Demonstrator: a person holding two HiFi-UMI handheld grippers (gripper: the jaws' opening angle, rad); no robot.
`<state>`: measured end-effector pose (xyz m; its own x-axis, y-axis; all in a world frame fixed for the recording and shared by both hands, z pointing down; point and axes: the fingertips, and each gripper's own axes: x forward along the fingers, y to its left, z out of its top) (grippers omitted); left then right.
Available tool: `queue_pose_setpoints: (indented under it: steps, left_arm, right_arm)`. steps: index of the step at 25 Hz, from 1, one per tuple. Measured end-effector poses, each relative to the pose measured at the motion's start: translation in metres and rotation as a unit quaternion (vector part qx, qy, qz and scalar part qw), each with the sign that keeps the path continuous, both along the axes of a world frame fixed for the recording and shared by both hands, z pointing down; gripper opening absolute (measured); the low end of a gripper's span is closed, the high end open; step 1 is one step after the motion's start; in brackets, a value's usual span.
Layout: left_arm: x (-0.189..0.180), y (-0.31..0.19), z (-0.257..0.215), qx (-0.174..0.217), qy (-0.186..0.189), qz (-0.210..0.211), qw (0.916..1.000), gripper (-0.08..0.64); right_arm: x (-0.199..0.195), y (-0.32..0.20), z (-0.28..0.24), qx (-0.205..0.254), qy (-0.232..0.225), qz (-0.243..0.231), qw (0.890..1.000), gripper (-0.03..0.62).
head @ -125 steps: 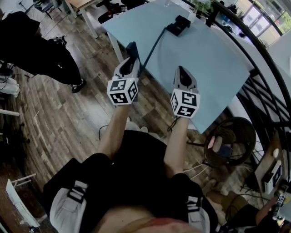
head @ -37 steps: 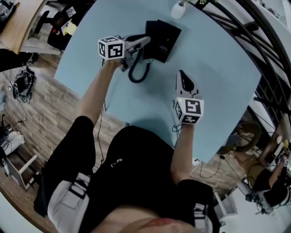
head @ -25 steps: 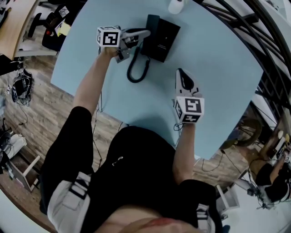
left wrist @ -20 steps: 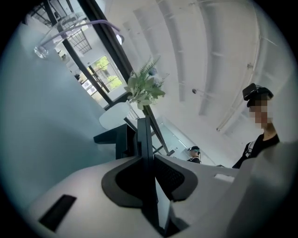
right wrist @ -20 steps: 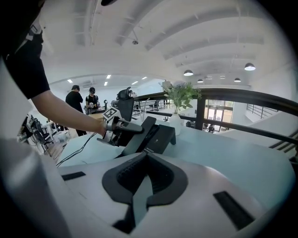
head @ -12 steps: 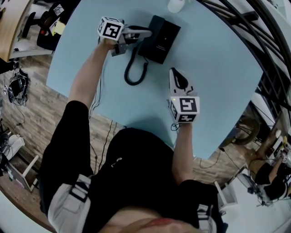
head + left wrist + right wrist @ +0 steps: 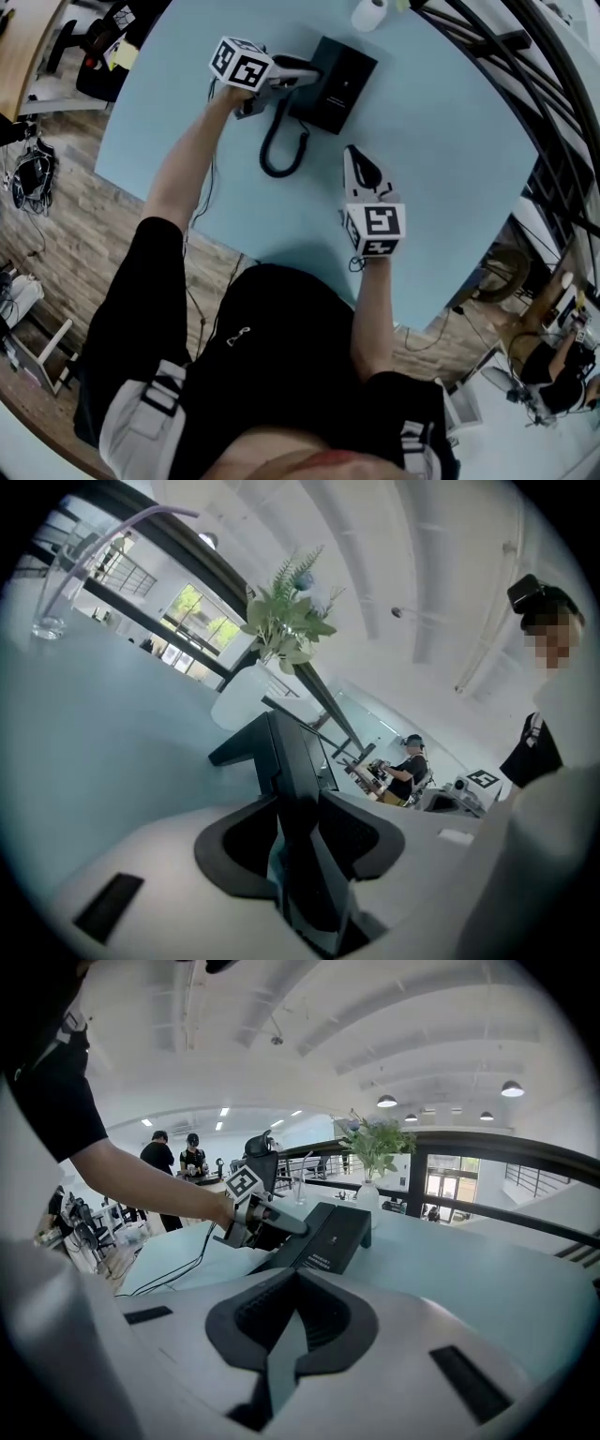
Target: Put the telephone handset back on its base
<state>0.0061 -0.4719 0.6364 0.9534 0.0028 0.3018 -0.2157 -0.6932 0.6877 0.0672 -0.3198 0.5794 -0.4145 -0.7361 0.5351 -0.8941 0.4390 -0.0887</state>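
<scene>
Left gripper view: the jaws of my left gripper (image 7: 298, 822) are opening, with the black handset (image 7: 309, 883) between them and a sliver of gap showing at one pad. From the head view the handset lies along the left edge of the base (image 7: 339, 82). Its coiled cord (image 7: 270, 150) loops on the table (image 7: 450, 141) just nearer me than the base. My right gripper (image 7: 351, 155) hangs nearer still, clear of the base, jaws pressed together on nothing
</scene>
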Motion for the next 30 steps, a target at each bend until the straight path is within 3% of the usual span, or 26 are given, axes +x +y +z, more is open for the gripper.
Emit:
queue_pose_setpoints:
  steps: [4,7,12,18,21,22,26,30]
  left_arm:
    - [-0.004,-0.005,-0.009,0.064,-0.035,-0.068,0.995,0.133]
    - [-0.013,-0.004,-0.035,0.143,-0.06,-0.136,0.9786,0.13]
    - [-0.028,0.011,-0.117,0.192,0.017,-0.237,0.9522,0.113]
    - [-0.058,0.05,-0.221,0.242,0.081,-0.332,0.9081,0.009]
    - [-0.072,0.083,-0.279,0.252,0.138,-0.374,0.8817,0.002]
    - [-0.074,0.096,-0.292,0.266,0.142,-0.384,0.8728,0.002]
    - [-0.083,0.145,-0.301,0.291,0.078,-0.448,0.8414,0.0]
    - [-0.081,0.193,-0.314,0.313,0.067,-0.476,0.8192,0.0]
  right_arm:
    - [-0.006,0.004,-0.015,0.015,0.009,-0.009,1.0,-0.006]
    - [-0.008,0.011,-0.03,0.029,0.011,-0.009,0.999,-0.006]
    - [-0.005,0.015,-0.062,0.071,0.007,0.006,0.997,-0.006]
    - [-0.01,0.007,-0.116,0.142,-0.013,0.026,0.989,-0.008]
    - [-0.011,0.0,-0.145,0.178,-0.052,0.038,0.982,-0.008]
    - [-0.01,0.0,-0.155,0.188,-0.06,0.046,0.979,-0.006]
    - [-0.005,0.013,-0.193,0.232,-0.058,0.067,0.969,-0.008]
    - [-0.001,0.039,-0.217,0.254,-0.1,0.071,0.959,-0.008]
